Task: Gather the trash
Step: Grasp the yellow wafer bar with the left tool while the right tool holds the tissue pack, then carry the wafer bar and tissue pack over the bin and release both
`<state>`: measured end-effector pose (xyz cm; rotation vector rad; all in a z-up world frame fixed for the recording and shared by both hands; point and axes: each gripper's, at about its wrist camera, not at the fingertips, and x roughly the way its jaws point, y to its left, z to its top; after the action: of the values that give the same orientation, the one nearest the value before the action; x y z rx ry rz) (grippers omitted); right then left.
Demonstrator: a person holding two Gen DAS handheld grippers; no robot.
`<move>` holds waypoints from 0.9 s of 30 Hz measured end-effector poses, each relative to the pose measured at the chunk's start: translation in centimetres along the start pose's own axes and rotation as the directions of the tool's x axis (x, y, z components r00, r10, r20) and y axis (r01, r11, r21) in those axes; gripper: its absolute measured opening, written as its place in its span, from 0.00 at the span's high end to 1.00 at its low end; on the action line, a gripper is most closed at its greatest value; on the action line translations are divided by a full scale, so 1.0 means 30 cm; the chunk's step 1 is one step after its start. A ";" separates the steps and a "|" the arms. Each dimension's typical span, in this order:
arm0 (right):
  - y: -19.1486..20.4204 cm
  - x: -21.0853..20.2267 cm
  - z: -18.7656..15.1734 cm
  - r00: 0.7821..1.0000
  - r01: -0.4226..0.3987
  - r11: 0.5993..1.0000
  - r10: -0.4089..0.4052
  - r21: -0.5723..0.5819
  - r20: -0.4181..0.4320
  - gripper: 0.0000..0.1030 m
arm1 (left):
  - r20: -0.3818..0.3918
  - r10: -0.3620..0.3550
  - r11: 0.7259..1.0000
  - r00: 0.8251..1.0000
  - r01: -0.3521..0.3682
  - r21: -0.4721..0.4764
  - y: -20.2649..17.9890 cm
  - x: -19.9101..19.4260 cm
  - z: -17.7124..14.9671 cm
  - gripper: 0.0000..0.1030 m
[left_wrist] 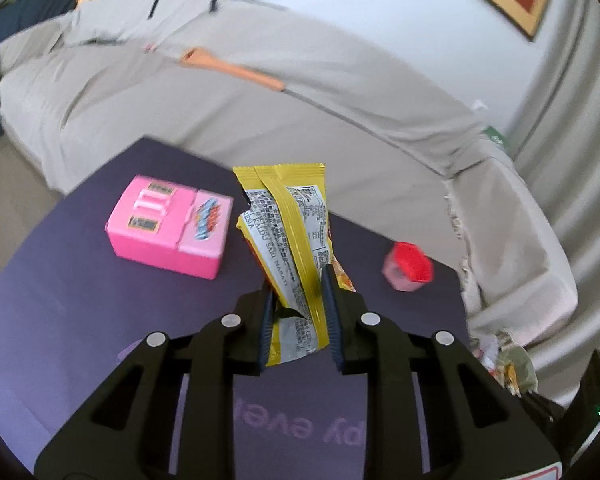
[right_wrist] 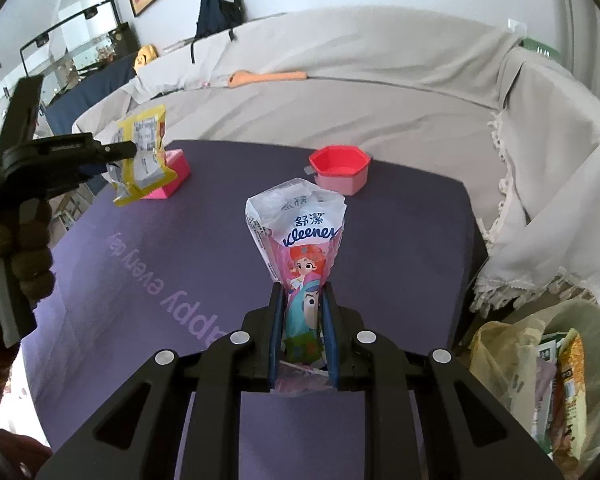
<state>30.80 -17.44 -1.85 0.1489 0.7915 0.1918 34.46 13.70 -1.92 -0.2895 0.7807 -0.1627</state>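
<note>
Left tool (left_wrist: 298, 304) clamped on yellow wrapper (left_wrist: 288, 224), right tool (right_wrist: 303, 320) on tissue pack (right_wrist: 300, 236), above purple desk (right_wrist: 400, 220).

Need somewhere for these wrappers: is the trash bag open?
Open: the trash bag gapes at its mouth, with wrappers showing inside, right of the purple table.

A dark purple bench (right_wrist: 204, 240), printed with pale lettering, fills the middle of both views. A pink box (left_wrist: 168, 226) lies on it at centre left of the left wrist view, and a pink hexagonal container (right_wrist: 340, 170), apparently red-rimmed, sits upper centre-right in the right wrist view.
</note>
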 end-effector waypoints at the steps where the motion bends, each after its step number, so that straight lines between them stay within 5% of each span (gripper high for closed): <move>1: 0.000 -0.019 0.001 1.000 0.002 1.000 -0.002 -0.004 0.012 0.82 | 0.009 -0.008 1.000 1.000 0.007 0.014 -0.023 -0.018 0.000 0.79; 8: -0.046 -0.178 0.008 0.993 0.048 0.999 -0.047 -0.004 0.108 0.82 | 0.055 -0.124 0.983 0.991 0.115 0.140 -0.244 -0.166 -0.016 0.79; 15: -0.173 -0.381 -0.025 0.967 0.143 0.989 -0.146 0.029 0.209 0.82 | -0.021 -0.283 0.935 0.959 0.281 0.219 -0.495 -0.212 -0.064 0.79; 21: -0.361 -0.579 -0.102 0.924 0.261 0.959 -0.281 0.110 0.259 0.82 | -0.161 -0.409 0.855 0.898 0.439 0.276 -0.774 -0.153 -0.181 0.78; 27: -0.580 -0.726 -0.229 0.882 0.359 0.903 -0.411 0.237 0.232 0.82 | -0.326 -0.452 0.787 0.830 0.543 0.293 -0.993 -0.037 -0.327 0.78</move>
<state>12.91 -38.86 4.86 0.1872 0.5428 -0.2824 25.58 -16.19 1.62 -0.1060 0.8791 -0.8635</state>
